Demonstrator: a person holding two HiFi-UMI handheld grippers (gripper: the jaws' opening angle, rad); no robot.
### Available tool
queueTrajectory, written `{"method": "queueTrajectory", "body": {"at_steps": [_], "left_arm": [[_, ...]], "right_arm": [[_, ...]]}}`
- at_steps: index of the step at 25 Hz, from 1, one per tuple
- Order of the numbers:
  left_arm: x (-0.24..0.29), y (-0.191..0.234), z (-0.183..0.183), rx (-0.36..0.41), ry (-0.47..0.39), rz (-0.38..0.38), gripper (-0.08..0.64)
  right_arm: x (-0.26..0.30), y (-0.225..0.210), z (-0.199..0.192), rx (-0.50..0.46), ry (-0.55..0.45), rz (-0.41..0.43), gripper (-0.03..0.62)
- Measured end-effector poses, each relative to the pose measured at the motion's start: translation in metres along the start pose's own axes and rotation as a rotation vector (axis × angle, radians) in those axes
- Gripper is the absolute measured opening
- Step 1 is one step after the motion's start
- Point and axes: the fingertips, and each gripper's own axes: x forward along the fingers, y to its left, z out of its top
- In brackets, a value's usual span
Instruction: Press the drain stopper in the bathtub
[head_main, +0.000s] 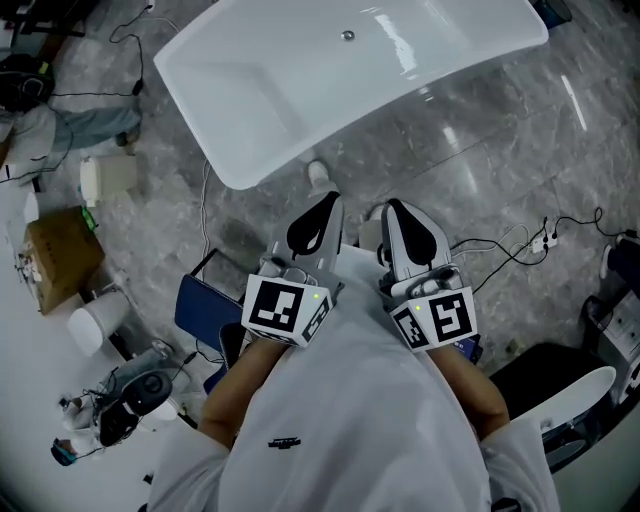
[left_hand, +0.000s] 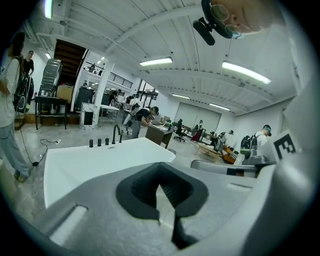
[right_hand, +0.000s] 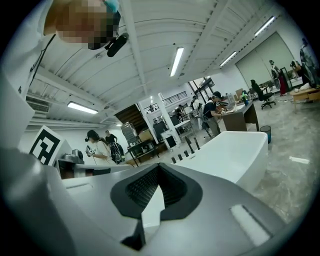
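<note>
Closure is complete on both tools. The left gripper (head_main: 324, 203) has its jaws together tip to tip with nothing between them, and the right gripper (head_main: 396, 210) matches it, shut and empty. Both are held low and close to the person's body, side by side and just apart, pointing forward.

Directly below and ahead of the tips lies grey polished floor (head_main: 480, 150), with cables (head_main: 520, 240) trailing off to the right gripper's outer side. Beyond that strip of floor, well apart from both grippers, stands the white bathtub (head_main: 240, 100), set at an angle across the way forward. The drain stopper (head_main: 347, 35) sits in the tub's basin on the far side, a small round metallic disc roughly in line with the gap between the two grippers. Black tap fittings (left_hand: 116, 134) stand on the tub's far rim in the left gripper view.

The stopper looks rigid and fixed in its seat, probably a spring push type, so it wants pressing, not gripping. Shut tips set squarely on the middle of the cap and pushed straight down should serve. Its metal top looks slick, as does the glossy basin around it, so an off-centre push may skid sideways. Nothing is under way yet; a long reach over the near rim comes first.
</note>
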Motion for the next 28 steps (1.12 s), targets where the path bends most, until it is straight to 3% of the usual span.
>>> {"method": "queueTrajectory", "body": {"at_steps": [12, 18, 23, 28], "left_arm": [[0.054, 0.132, 0.073, 0.010, -0.028, -0.116, 0.000], [0.082, 0.179, 0.081, -0.013, 0.016, -0.137, 0.000], [0.115, 0.196, 0.087, -0.057, 0.036, -0.104, 0.000], [0.158, 0.204, 0.093, -0.056, 0.064, -0.046, 0.000]], "right_arm": [[0.147, 0.012, 0.036, -0.039, -0.035, -0.119, -0.002], [0.198, -0.008, 0.044, -0.028, 0.001, -0.173, -0.002], [0.234, -0.039, 0.058, -0.020, 0.048, -0.142, -0.002], [0.275, -0.072, 0.066, -0.033, 0.100, -0.047, -0.002]]}}
